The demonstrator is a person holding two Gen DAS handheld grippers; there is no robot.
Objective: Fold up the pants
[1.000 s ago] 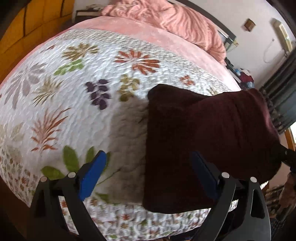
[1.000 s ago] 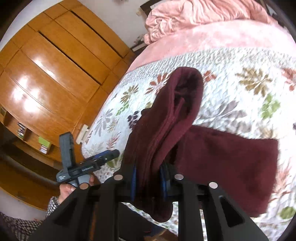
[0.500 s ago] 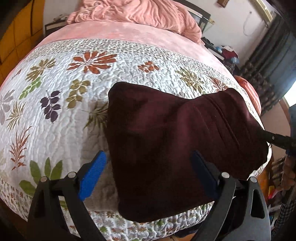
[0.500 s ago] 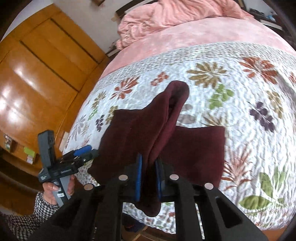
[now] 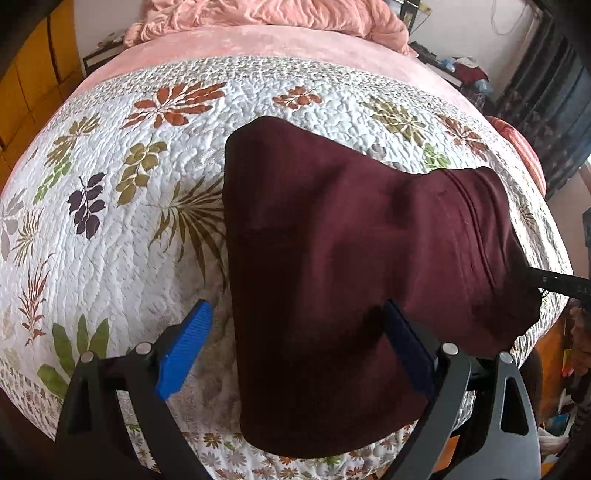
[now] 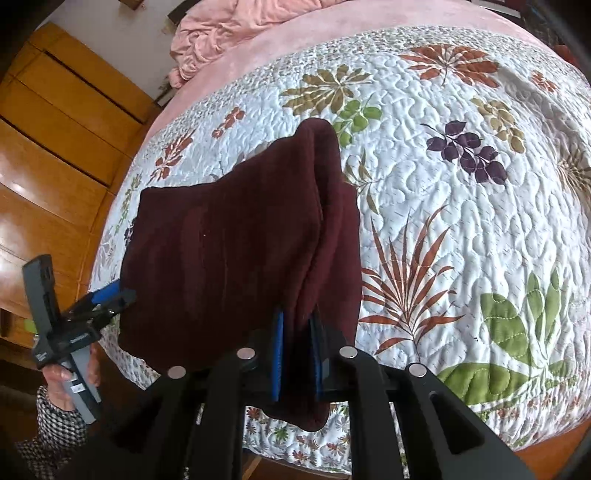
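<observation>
Right gripper [image 6: 297, 360]: blue pads pinch a bunched edge of the dark maroon pants [image 6: 236, 258], the jaws having just been closing on the cloth. From the pinch the fabric runs toward 12 o'clock as a raised ridge and spreads toward 9 o'clock over the floral quilt [image 6: 461, 206]. Left gripper [image 5: 295, 350]: jaws spread wide, the pants' near-left corner lying between them with neither pad pressing on it. In the right wrist view this gripper appears at 8 o'clock, held in a hand [image 6: 68, 384] with a checked sleeve [image 6: 48, 439]. Pink blanket [image 5: 266, 16] at 12 o'clock.
</observation>
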